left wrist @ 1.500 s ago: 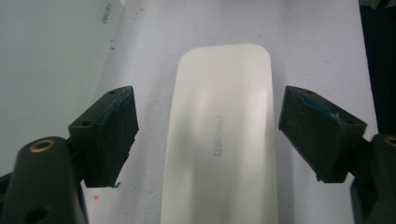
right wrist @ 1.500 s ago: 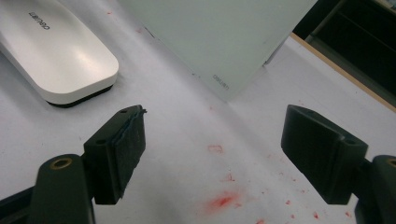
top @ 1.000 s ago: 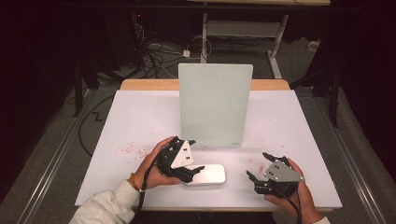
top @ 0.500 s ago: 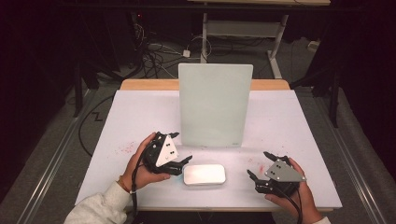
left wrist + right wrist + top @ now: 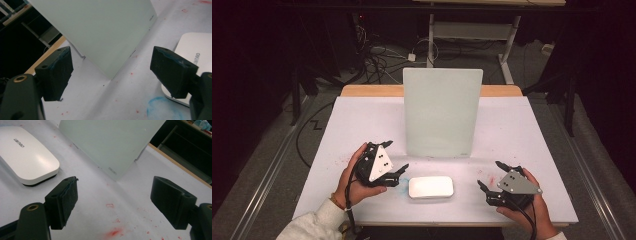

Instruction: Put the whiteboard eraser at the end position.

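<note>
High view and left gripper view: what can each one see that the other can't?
High view alone: both hands, the right gripper, the floor cables behind the table. Left gripper view alone: a blue smear on the table, up close, and small lettering on the eraser. Both: the white eraser, the upright board, the table, the left gripper with jaws apart.

left gripper (image 5: 398,172) jaws apart, right gripper (image 5: 488,181) jaws apart

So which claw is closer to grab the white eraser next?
Probably the left claw: open, its tips sit right beside the white eraser. The right claw, also open, is farther from it.
</note>
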A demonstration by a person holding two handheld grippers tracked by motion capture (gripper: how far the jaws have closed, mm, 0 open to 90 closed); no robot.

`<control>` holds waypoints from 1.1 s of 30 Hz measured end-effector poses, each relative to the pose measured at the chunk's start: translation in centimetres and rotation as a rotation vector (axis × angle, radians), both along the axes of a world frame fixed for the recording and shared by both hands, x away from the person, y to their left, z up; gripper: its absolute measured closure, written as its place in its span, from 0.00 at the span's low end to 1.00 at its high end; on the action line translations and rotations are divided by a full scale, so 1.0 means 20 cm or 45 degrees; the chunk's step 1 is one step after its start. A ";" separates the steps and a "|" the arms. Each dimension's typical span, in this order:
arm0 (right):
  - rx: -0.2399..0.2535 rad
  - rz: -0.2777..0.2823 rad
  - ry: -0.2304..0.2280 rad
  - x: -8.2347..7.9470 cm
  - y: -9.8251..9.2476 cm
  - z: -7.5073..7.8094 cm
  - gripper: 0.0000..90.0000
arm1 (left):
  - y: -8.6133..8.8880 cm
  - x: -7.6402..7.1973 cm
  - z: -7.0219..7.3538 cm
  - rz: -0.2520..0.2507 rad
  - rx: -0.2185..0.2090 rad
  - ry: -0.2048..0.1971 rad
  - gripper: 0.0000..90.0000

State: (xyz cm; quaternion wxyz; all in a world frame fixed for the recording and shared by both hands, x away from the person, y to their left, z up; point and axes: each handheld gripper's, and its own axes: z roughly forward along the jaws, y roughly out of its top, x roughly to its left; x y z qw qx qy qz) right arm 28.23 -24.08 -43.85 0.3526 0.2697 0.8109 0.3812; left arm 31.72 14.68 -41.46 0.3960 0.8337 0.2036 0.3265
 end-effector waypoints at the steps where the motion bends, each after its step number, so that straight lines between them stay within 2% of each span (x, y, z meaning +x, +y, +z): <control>1: 0.001 -0.002 -0.001 0.00 0.00 0.00 0.25 | 0.01 0.00 0.00 0.002 -0.003 0.004 0.20; 6: 0.010 -0.011 -0.007 0.00 -0.01 0.01 0.25 | 0.04 -0.01 -0.03 0.037 0.043 -0.020 0.20; 12: 0.017 -0.020 -0.012 0.00 -0.02 0.01 0.25 | 0.10 -0.04 -0.05 0.064 0.021 -0.023 0.20; 28: 0.049 -0.063 -0.028 0.01 -0.05 0.02 0.23 | 0.26 -0.08 -0.17 0.194 0.044 0.028 0.19; 33: 0.057 -0.087 -0.028 0.02 -0.07 0.01 0.21 | 0.31 -0.10 -0.22 0.209 0.059 0.056 0.19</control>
